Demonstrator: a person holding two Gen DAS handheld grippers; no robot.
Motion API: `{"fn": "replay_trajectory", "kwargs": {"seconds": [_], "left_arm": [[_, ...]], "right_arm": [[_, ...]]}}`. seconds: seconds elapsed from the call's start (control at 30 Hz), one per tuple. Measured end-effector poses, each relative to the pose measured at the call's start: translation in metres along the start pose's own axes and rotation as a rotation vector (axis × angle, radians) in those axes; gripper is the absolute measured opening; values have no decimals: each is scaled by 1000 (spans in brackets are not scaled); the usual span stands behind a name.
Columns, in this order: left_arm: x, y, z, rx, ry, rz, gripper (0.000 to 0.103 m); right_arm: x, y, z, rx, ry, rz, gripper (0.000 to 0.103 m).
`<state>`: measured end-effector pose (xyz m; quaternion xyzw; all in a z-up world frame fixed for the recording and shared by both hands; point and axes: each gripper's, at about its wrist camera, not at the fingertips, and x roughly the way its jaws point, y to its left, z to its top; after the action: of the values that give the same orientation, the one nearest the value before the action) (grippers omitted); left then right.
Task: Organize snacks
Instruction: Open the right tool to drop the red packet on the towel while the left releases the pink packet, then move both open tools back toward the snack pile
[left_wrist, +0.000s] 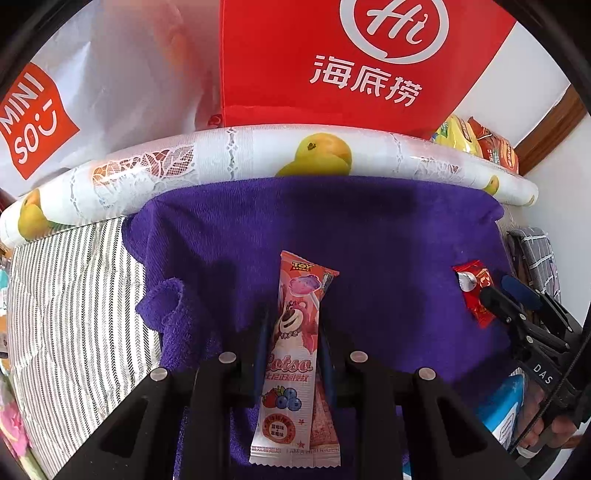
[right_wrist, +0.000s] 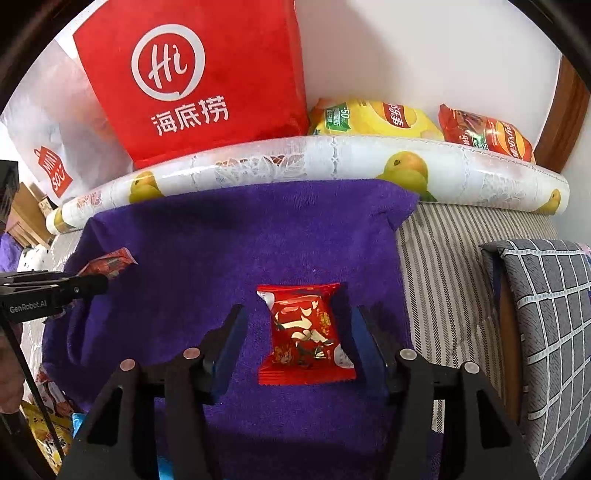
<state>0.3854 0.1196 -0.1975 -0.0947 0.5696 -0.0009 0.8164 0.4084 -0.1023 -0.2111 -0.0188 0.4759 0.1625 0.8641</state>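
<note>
Two claws over a purple towel (left_wrist: 369, 229) spread on a striped surface (left_wrist: 74, 295). Left claw (left_wrist: 291, 325) has its blue-padded fingers tight against both sides of a long pink lollipop packet (left_wrist: 295, 354), pinching it around mid-length; packet runs lengthwise between the fingers, top end pointing away, bottom end near the camera. Cannot tell if the packet is lifted or resting on the towel. Right claw (right_wrist: 299, 332) is spread wide, fingers apart on either side of a small red snack packet (right_wrist: 306, 336) that lies flat on the towel; neither pad touches it, gaps show on both sides. In the left view the same red packet (left_wrist: 474, 295) sits at the right claw's (left_wrist: 498, 291) tips, well apart from the pink one. Behind the towel: a rolled fruit-print cloth (left_wrist: 258, 151), a red Haidilao bag (left_wrist: 351, 66), a white Miniso bag (left_wrist: 55, 110), a yellow chip bag (right_wrist: 373, 118) and a red chip bag (right_wrist: 487, 129). Grey checked cushion (right_wrist: 546, 314) at right.
</note>
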Motion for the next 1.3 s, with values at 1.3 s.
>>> {"fn": "replay_trajectory", "kwargs": {"seconds": [1.3], "left_arm": [[-138,-1,-43,11,-290,30,52]], "right_arm": [[-130,-7,-41,111,-163,-76,81]]}}
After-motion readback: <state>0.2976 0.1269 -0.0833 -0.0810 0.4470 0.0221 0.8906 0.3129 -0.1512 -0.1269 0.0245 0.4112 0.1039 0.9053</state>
